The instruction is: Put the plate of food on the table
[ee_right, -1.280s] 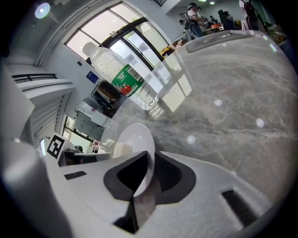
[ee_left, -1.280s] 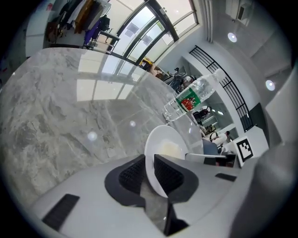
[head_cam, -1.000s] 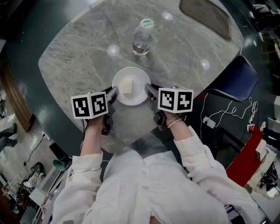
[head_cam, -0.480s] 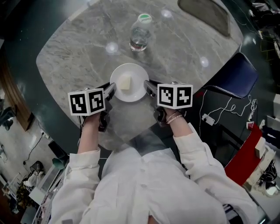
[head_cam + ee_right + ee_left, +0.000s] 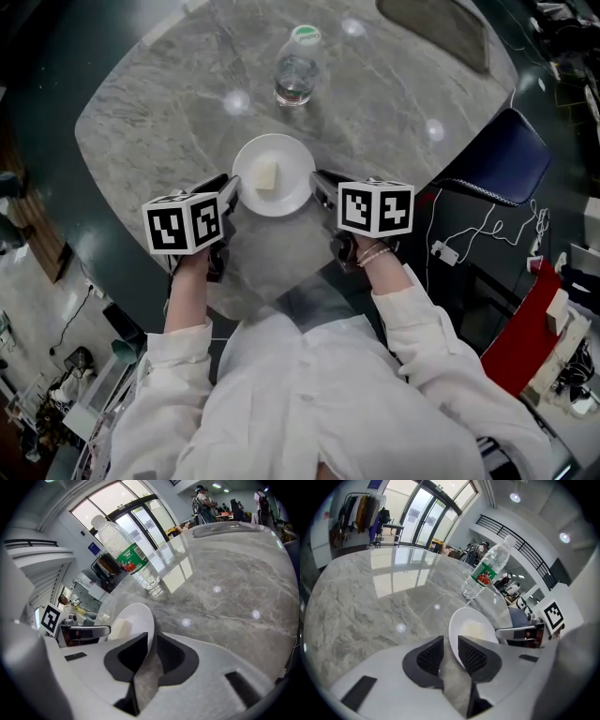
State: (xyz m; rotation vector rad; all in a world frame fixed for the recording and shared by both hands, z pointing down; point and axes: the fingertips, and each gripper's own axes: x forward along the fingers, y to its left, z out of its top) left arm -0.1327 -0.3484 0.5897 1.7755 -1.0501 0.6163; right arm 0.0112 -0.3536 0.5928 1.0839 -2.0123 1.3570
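Head view: one white plate (image 5: 274, 174) carrying one pale food block (image 5: 267, 175) lies over the surface (image 5: 159, 112) near its near edge, with one bottle (image 5: 294, 67) beyond it. Left gripper view: the left gripper (image 5: 231, 192) has its jaws closed onto the plate's rim. Right gripper view: the right gripper (image 5: 319, 185) pinches the opposite rim.

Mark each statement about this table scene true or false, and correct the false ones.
1. The left hand-held gripper and the right hand-held gripper each grip the plate by its rim, on opposite sides. True.
2. The plate is empty. False: a pale block of food lies on it.
3. The bottle lies on its side. False: it stands upright on the table, beyond the plate.
4. The bottle's cap is green. True.
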